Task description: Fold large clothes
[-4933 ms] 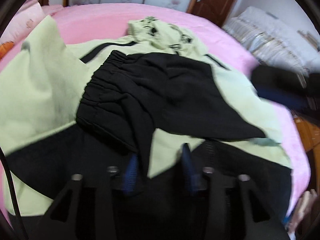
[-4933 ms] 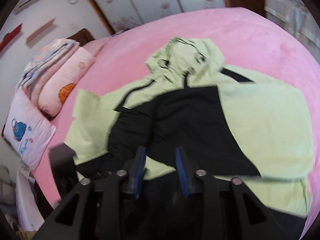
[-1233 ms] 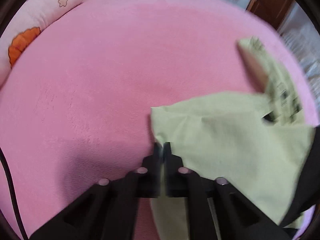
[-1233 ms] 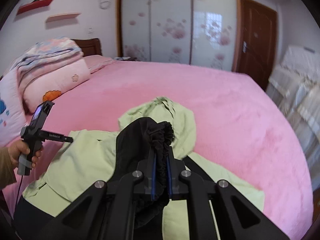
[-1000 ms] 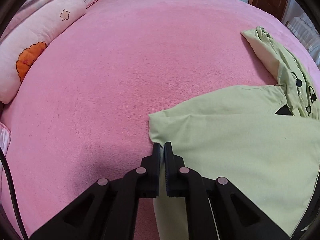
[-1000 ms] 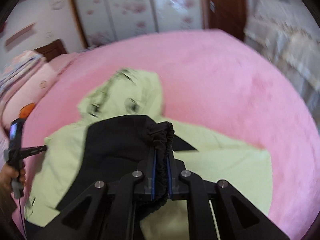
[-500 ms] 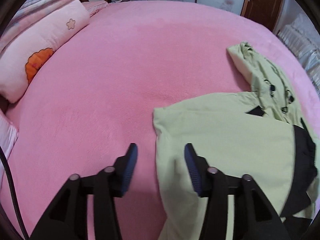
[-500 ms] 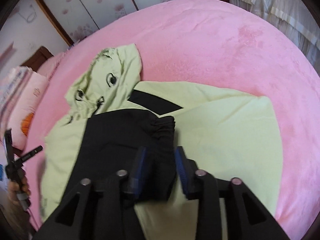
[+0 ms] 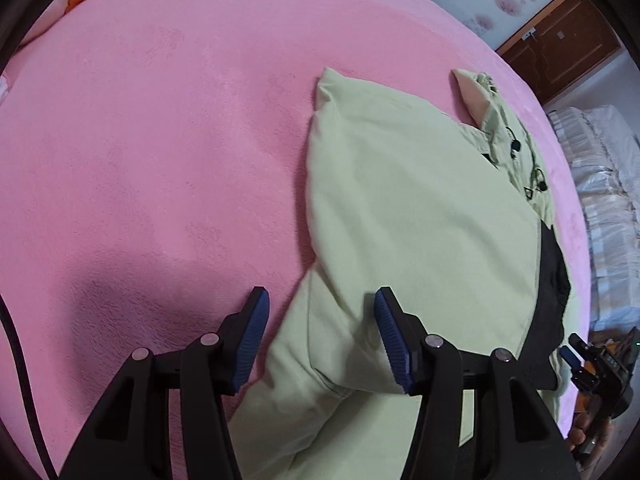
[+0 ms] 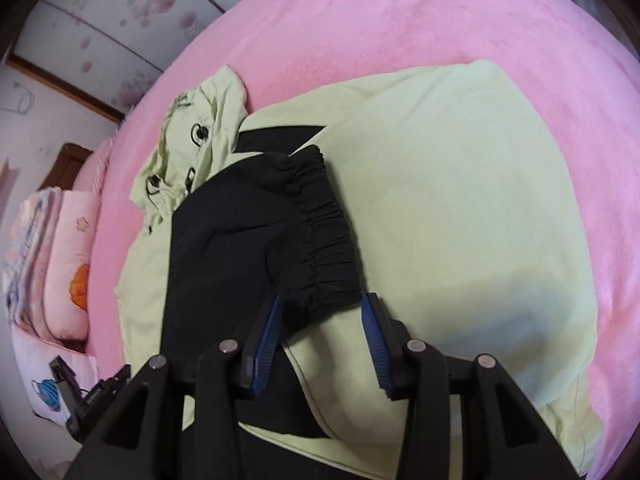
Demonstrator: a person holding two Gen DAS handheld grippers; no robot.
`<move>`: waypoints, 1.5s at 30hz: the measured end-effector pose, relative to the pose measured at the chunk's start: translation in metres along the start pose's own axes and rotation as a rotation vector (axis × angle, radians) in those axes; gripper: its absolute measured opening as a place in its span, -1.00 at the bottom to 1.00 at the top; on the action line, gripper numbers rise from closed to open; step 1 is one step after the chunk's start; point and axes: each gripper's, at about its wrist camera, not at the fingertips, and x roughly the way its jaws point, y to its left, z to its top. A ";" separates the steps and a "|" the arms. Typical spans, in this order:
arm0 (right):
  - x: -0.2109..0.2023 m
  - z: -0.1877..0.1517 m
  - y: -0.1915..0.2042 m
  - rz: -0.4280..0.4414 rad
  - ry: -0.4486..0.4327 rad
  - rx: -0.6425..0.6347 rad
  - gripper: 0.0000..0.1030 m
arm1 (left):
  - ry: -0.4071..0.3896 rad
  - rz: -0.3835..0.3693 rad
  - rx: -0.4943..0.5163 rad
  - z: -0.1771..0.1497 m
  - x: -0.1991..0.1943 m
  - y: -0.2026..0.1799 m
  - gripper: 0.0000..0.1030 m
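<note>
While both tools stand parted and grip nothing, a pale green hooded jacket [image 10: 460, 184] lies spread across a pink bed [image 9: 140, 140], just ahead of and under the fingers. The left tool [image 9: 318, 336] hangs over the jacket's near side edge, one blue pad above bare pink cover and the other above green cloth, with a soft fold of fabric rising between them; the pads do not press on it. The right tool [image 10: 320, 340] hovers with the gathered black cuff [image 10: 320, 236] of a folded-in sleeve lying between its open pads, loose and untouched as far as can be seen. Beyond that cuff, the hood [image 10: 192, 132] with its black drawcords rests at the far end, away from both tools.

The garment looks light and thoroughly limp: it puckers, sags and takes the shape of the bed under it, so it will likely drape and trail when lifted rather than hold a line. The plush cover probably drags at it a little, which may help folds stay put. Good holds appear to be the doubled, firmer parts — the elastic cuff, the hem, the seamed side edge nearest the left tool — taken at two spread points, since a single pinch in mid-panel would likely only tent the cloth.
</note>
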 end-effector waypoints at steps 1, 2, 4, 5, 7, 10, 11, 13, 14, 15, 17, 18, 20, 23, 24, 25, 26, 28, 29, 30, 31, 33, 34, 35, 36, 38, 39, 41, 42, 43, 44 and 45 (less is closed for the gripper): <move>0.002 0.000 -0.002 0.022 0.003 0.006 -0.18 | 0.012 -0.010 0.009 0.000 0.001 0.000 0.09; 0.005 -0.001 -0.005 0.042 0.018 0.022 -0.18 | 0.021 -0.016 0.015 0.000 0.001 0.000 0.23; 0.013 -0.001 -0.011 0.099 0.043 0.073 -0.18 | 0.045 -0.037 0.038 -0.003 0.001 -0.004 0.42; 0.016 -0.002 -0.013 0.128 0.055 0.100 -0.18 | 0.049 -0.042 0.052 -0.005 0.000 -0.005 0.43; 0.022 0.000 -0.013 0.160 0.057 0.129 -0.18 | 0.053 -0.036 0.093 -0.006 -0.001 -0.011 0.45; 0.029 0.002 -0.011 0.196 0.054 0.149 -0.18 | 0.065 -0.024 0.186 -0.018 -0.001 -0.020 0.45; 0.031 0.003 -0.011 0.203 0.052 0.157 -0.18 | 0.068 -0.025 0.205 -0.019 -0.001 -0.020 0.45; 0.034 0.005 -0.011 0.226 0.043 0.174 -0.18 | 0.053 -0.005 0.257 -0.026 -0.003 -0.021 0.45; 0.035 0.005 -0.011 0.230 0.038 0.179 -0.18 | 0.039 0.014 0.279 -0.029 -0.005 -0.020 0.45; 0.035 0.005 -0.012 0.233 0.034 0.182 -0.18 | 0.024 0.037 0.296 -0.031 -0.005 -0.019 0.45; 0.037 0.005 -0.012 0.230 0.029 0.188 -0.19 | 0.001 0.096 0.322 -0.033 -0.003 -0.021 0.36; 0.037 0.006 -0.012 0.232 0.026 0.192 -0.19 | -0.011 0.119 0.341 -0.035 -0.003 -0.022 0.30; 0.037 0.005 -0.011 0.237 0.027 0.193 -0.18 | -0.015 0.130 0.367 -0.037 -0.005 -0.024 0.23; 0.035 0.003 -0.010 0.248 0.043 0.188 -0.18 | 0.017 0.114 0.385 -0.043 -0.013 -0.019 0.23; 0.034 0.002 -0.010 0.250 0.048 0.179 -0.18 | 0.025 0.113 0.398 -0.046 -0.016 -0.016 0.23; 0.034 0.001 -0.009 0.248 0.048 0.169 -0.19 | 0.026 0.122 0.414 -0.049 -0.018 -0.014 0.23; 0.034 0.001 -0.009 0.243 0.047 0.160 -0.19 | 0.018 0.142 0.426 -0.052 -0.020 -0.011 0.23; 0.037 0.001 -0.008 0.229 0.043 0.151 -0.19 | -0.009 0.171 0.413 -0.051 -0.019 -0.007 0.23; 0.038 0.001 -0.008 0.227 0.039 0.156 -0.19 | -0.028 0.180 0.389 -0.047 -0.019 -0.006 0.23; 0.040 0.002 -0.008 0.228 0.033 0.166 -0.19 | -0.053 0.185 0.367 -0.044 -0.018 -0.004 0.23; 0.042 0.003 -0.007 0.229 0.023 0.172 -0.19 | -0.075 0.189 0.354 -0.041 -0.017 -0.006 0.23; 0.044 0.004 -0.004 0.217 0.003 0.167 -0.19 | -0.122 0.218 0.348 -0.038 -0.013 -0.009 0.15; 0.044 0.003 -0.003 0.209 -0.003 0.158 -0.20 | -0.137 0.231 0.348 -0.038 -0.012 -0.010 -0.09; 0.043 0.002 0.000 0.186 -0.014 0.141 -0.53 | -0.134 0.228 0.333 -0.037 -0.010 -0.008 -0.37; 0.042 0.001 0.003 0.154 -0.013 0.111 -0.76 | -0.131 0.205 0.295 -0.037 -0.012 -0.005 -0.47; 0.037 -0.004 0.010 0.129 -0.014 0.063 -0.77 | -0.149 0.180 0.227 -0.034 -0.017 0.004 -0.53; 0.035 -0.007 0.011 0.129 -0.019 0.046 -0.78 | -0.152 0.153 0.185 -0.033 -0.021 0.014 -0.54; 0.030 -0.016 0.014 0.108 -0.039 0.016 -0.79 | -0.138 0.104 0.159 -0.032 -0.020 0.026 -0.54; 0.030 -0.021 0.013 0.094 -0.042 0.011 -0.80 | -0.128 0.072 0.151 -0.031 -0.020 0.034 -0.54; 0.033 -0.025 0.012 0.081 -0.041 0.006 -0.81 | -0.121 0.044 0.144 -0.030 -0.019 0.041 -0.54; 0.037 -0.030 0.009 0.073 -0.040 0.002 -0.81 | -0.113 0.024 0.139 -0.029 -0.017 0.046 -0.54; 0.039 -0.033 0.007 0.070 -0.045 -0.004 -0.82 | -0.107 0.011 0.142 -0.028 -0.013 0.048 -0.54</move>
